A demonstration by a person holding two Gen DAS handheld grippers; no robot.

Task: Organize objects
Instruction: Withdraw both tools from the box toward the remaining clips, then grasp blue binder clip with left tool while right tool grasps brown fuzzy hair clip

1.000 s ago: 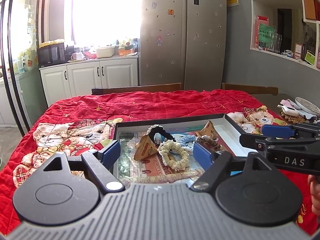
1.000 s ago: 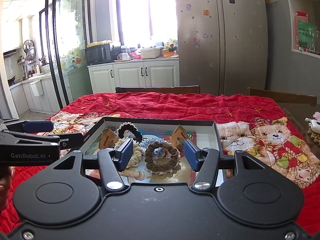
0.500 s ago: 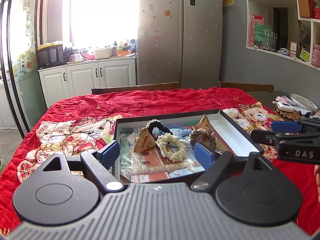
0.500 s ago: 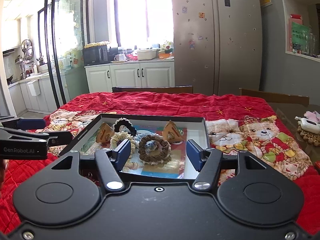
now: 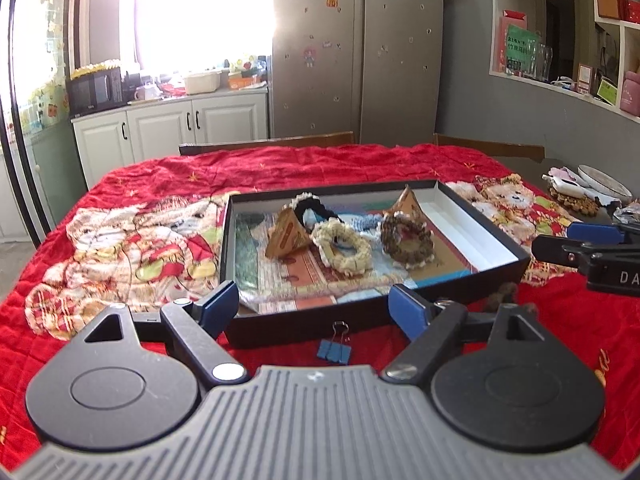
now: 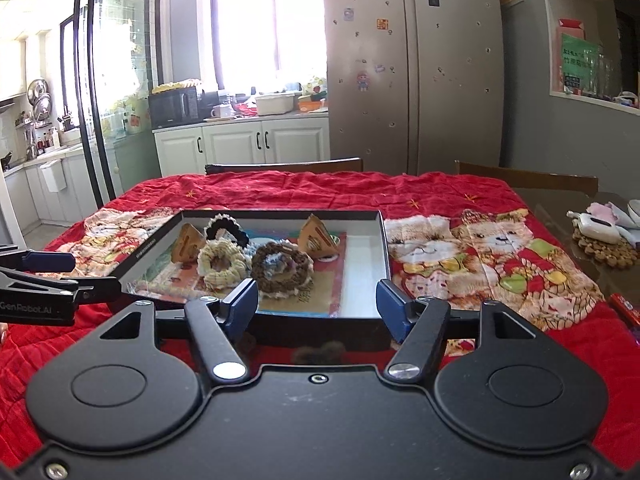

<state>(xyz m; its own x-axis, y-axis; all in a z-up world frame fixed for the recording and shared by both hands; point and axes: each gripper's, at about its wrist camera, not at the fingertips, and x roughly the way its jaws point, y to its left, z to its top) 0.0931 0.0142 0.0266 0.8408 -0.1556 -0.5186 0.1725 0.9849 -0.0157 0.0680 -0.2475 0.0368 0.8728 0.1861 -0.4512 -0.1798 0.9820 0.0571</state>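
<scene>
A black shallow box (image 5: 360,316) (image 6: 384,256) sits on the red tablecloth. In it lie a cream scrunchie (image 5: 342,244) (image 6: 220,262), a brown scrunchie (image 5: 408,238) (image 6: 282,266), a black one (image 5: 310,205) (image 6: 226,226), a blue knitted piece (image 5: 366,222) and two tan triangular packets (image 5: 286,236) (image 6: 318,238). My left gripper (image 5: 316,306) is open and empty, just short of the box's near edge. My right gripper (image 6: 318,300) is open and empty at the box's near right corner. A blue binder clip (image 5: 335,350) lies in front of the box. A brown fuzzy item (image 5: 506,294) (image 6: 320,350) lies beside it.
The table carries a red bear-print cloth (image 5: 132,240). At the far right stand a plate (image 5: 604,182), a woven coaster (image 6: 604,248) and small white items. Wooden chair backs (image 6: 284,168) stand behind the table. A fridge and kitchen cabinets are further back.
Both grippers have drawn back toward me from over the box. The binder clip and the fuzzy item in front of the box have come into view.
</scene>
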